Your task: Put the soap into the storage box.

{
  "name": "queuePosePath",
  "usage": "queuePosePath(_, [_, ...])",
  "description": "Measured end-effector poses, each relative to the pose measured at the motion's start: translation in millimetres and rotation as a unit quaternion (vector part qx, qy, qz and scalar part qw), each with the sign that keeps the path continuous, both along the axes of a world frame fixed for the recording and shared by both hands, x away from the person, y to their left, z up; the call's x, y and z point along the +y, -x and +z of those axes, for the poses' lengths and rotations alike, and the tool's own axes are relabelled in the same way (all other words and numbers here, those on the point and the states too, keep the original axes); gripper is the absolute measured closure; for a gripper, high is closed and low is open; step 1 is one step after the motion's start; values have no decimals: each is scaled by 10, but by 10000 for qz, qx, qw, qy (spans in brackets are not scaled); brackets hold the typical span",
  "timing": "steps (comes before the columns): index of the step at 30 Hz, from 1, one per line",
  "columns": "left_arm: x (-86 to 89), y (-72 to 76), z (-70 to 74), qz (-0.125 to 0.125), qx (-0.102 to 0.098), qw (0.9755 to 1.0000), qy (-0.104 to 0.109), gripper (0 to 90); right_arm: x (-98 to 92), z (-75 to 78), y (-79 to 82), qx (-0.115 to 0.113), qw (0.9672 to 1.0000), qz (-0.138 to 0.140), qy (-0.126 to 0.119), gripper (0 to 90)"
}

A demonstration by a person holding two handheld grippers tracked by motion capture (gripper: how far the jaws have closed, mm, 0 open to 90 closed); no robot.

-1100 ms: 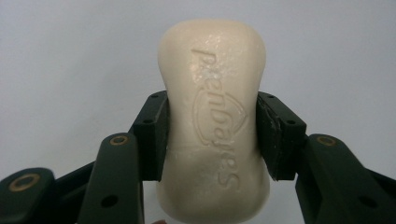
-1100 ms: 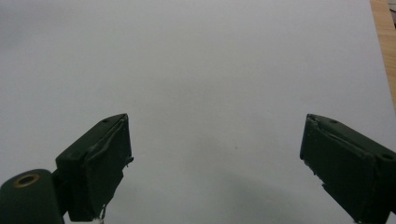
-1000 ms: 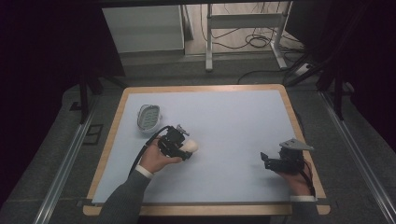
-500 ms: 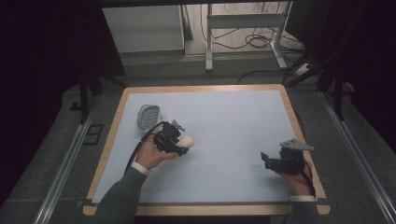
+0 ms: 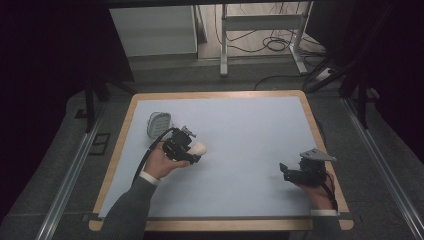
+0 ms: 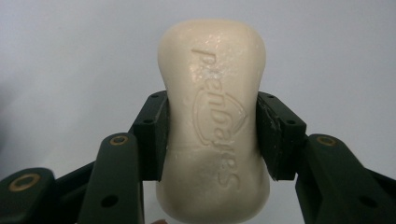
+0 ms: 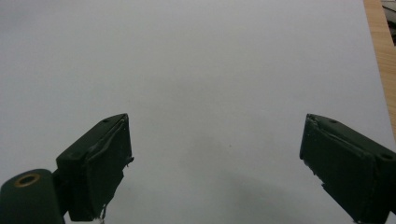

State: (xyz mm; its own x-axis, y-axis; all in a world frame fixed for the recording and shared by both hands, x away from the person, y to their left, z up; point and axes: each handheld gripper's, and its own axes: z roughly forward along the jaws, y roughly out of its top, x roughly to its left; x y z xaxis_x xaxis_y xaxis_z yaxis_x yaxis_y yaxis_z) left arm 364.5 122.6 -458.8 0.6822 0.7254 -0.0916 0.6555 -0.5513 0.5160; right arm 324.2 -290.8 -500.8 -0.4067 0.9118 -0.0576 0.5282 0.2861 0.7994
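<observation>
From the high view I see my left gripper (image 5: 192, 150) over the left half of the worktop (image 5: 240, 125), nearer the left edge than the middle, carrying a cream soap bar (image 5: 199, 148) whose pale end sticks out toward the centre of the worktop. Just beyond that gripper, toward the far left corner, a grey soap dish (image 5: 159, 123) lies on the white surface, close to the gripper but apart from the bar. My right gripper (image 5: 286, 171) sits near the right edge toward the near right corner, with its grey three-cornered plate (image 5: 317, 154) on top and nothing near its tips. The worktop has a light wooden rim around the white sheet.

In the left gripper view, the soap bar (image 6: 215, 126) stands lengthwise between my jaws, and both black pads (image 6: 152, 135) press on its narrowed waist, so the left gripper (image 6: 212, 137) is clamped on it. Raised writing runs along the face of the bar, upside down from this camera; I can make out something like "Safeguard" above a curved emblem, though the letters are soft and I cannot be sure of every one. Behind the bar is plain white worktop.

In the right gripper view, the jaws of my right gripper (image 7: 215, 158) stand wide apart with bare white worktop between them, and a strip of the wooden rim (image 7: 380, 51) shows at the upper right.
</observation>
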Motion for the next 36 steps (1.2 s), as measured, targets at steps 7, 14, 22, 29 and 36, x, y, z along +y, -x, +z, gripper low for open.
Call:
queuePosePath(7, [28, -36, 25, 60, -25, 10000, 1, 495, -7, -2, -3, -1, 10000, -9, 5, 88])
queuePosePath(14, [86, -79, 34, 153, -15, 9999, 42, 494, -9, -1, -2, -3, 10000, -18, -3, 88])
queuePosePath(22, [172, -134, 34, 299, -18, 9995, 56, 495, -6, -9, -6, 4, 10000, -18, 12, 88])
queuePosePath(29, [215, -170, 21, 371, -11, 9993, 57, 495, -10, -10, -6, 22, 10000, -52, 13, 89])
queuePosePath(36, [288, -219, 49, 477, -17, 9989, 28, 495, -20, -18, -12, 41, 10000, -68, 21, 89])
